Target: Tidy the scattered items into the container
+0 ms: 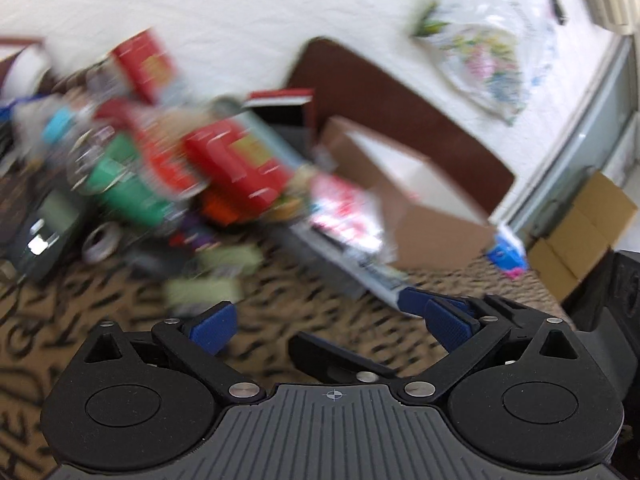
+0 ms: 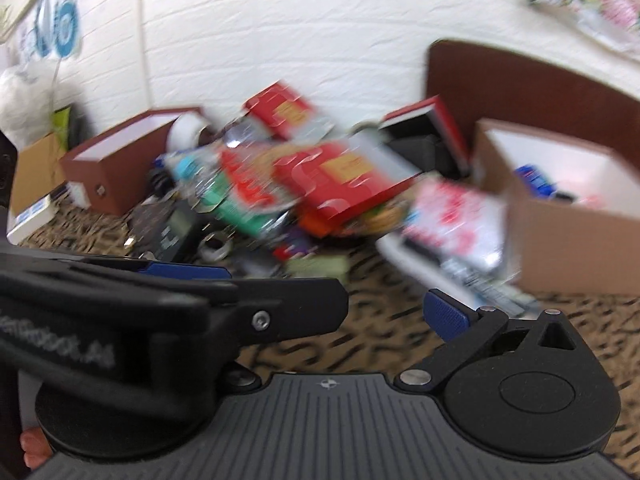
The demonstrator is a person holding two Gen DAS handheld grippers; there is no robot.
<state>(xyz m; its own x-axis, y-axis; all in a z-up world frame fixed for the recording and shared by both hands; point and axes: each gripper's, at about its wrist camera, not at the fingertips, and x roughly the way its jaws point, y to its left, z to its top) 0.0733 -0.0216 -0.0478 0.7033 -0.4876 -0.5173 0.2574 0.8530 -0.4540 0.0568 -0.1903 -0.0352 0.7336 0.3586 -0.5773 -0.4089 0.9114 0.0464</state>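
Note:
Both views are motion-blurred. A heap of scattered items lies on the patterned carpet: red boxes (image 1: 244, 164) (image 2: 340, 184), a green packet (image 1: 128, 188) (image 2: 240, 208), a white-and-red packet (image 1: 344, 212) (image 2: 452, 216) and a dark device (image 1: 44, 232). An open cardboard box (image 1: 424, 200) (image 2: 560, 216) stands to the right of the heap, with a few items inside. My left gripper (image 1: 326, 320) is open and empty, short of the heap. My right gripper (image 2: 320, 292) is open and empty; the left gripper's body (image 2: 120, 308) crosses its left side.
A second brown box (image 2: 120, 160) and a white roll (image 2: 188, 132) sit at the left by the white brick wall. A dark brown board (image 1: 400, 112) leans behind the cardboard box. Stacked cardboard boxes (image 1: 580, 240) stand at the far right.

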